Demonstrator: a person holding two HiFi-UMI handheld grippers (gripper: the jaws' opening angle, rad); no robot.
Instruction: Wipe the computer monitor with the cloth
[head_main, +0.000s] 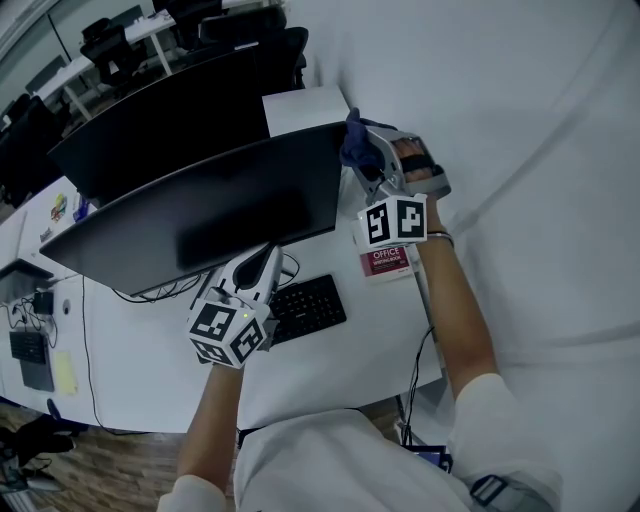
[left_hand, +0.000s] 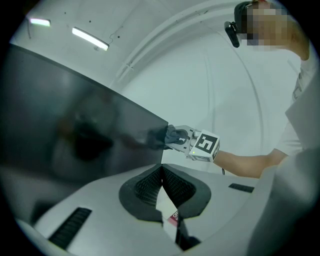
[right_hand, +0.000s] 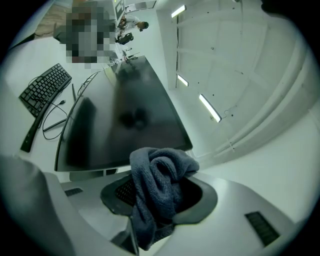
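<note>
A wide dark computer monitor (head_main: 200, 215) stands on the white desk (head_main: 330, 365). My right gripper (head_main: 370, 152) is shut on a bunched dark blue cloth (head_main: 354, 138) and holds it against the monitor's upper right corner. In the right gripper view the cloth (right_hand: 155, 175) spills out of the jaws and hides the fingertips, with the screen (right_hand: 120, 120) just beyond. My left gripper (head_main: 266, 258) hangs below the screen's lower edge, over the desk. Its pads (left_hand: 150, 182) meet at the tips with nothing between them. From there the right gripper (left_hand: 186, 140) and the cloth (left_hand: 173, 134) show at the screen's edge.
A black keyboard (head_main: 306, 308) lies in front of the monitor, with cables (head_main: 160, 290) beside it. A red and white box (head_main: 386, 262) sits under my right gripper. A second dark monitor (head_main: 160, 125) stands behind the first. A white wall (head_main: 540, 150) runs along the right.
</note>
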